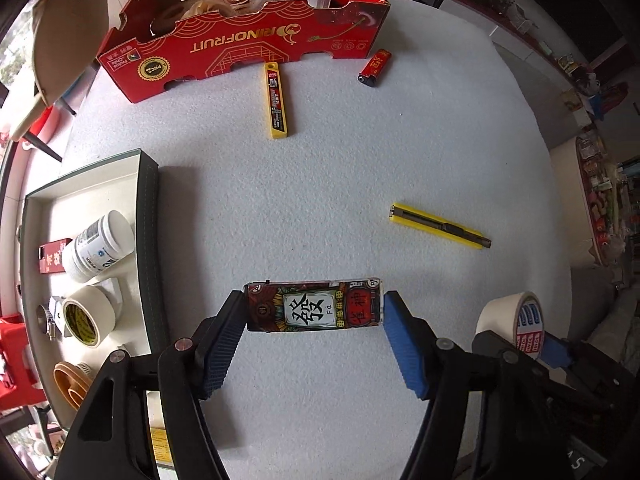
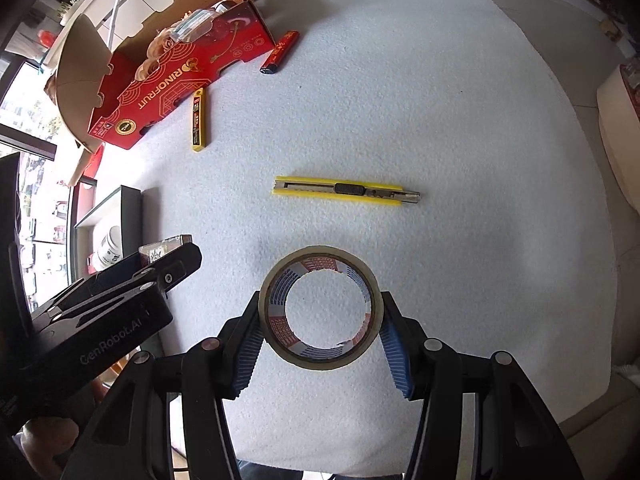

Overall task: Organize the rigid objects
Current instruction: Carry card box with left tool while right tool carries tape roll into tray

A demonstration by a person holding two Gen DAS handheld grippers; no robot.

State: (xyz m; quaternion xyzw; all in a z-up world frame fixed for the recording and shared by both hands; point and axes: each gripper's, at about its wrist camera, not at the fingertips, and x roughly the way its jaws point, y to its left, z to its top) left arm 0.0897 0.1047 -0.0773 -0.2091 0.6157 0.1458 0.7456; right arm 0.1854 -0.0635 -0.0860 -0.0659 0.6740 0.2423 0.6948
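With the left claw [image 1: 314, 312] pinching the printed lighter [image 1: 314, 306] endwise above the bench [image 1: 340, 168] and the right claw [image 2: 320, 320] pinching the tape roll [image 2: 318, 308], carry both level toward the left tray [image 1: 150, 208].

White foam mat [image 1: 340, 184]; shelves of goods [image 1: 600, 184] beyond.

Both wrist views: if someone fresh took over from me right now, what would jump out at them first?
Each gripper is clamped on something: the left gripper grips a decorated flat case by its ends, the right gripper grips a tape roll lying flat. Beyond them a yellow utility knife lies alone mid-table, and the red fruit box stands at the far edge.
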